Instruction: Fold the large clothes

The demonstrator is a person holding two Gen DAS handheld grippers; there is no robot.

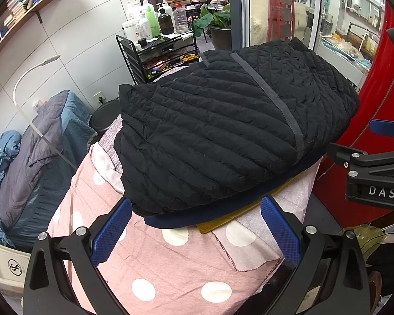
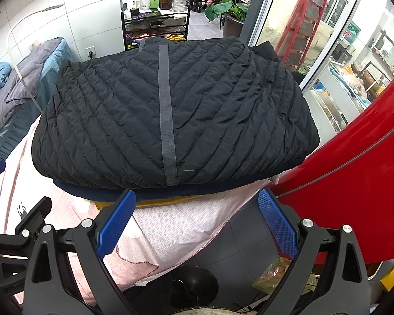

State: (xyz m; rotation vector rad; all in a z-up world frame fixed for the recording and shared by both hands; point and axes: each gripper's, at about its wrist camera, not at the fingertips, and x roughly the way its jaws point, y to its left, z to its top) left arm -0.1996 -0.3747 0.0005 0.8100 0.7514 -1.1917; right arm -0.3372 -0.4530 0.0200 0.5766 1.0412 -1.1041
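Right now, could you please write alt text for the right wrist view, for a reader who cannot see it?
A folded black quilted jacket lies on a stack of clothes atop a pink polka-dot sheet. The open right gripper hangs just before its near edge, holding nothing; a red curved surface stands alongside.

The jacket (image 2: pixel 170 110) is black with slanted stitched lines and one grey stripe (image 2: pixel 166 115) down the middle. Under it lies a dark blue cloth (image 1: pixel 197 220), and under that a yellow cloth (image 1: pixel 223 220). The sheet (image 1: pixel 155 262) is pink with big white dots. Both grippers are black with blue pads (image 1: pixel 110 231). The wall (image 2: pixel 349 157) at the right is red. The blanket (image 1: pixel 29 162) at the left is grey and blue.
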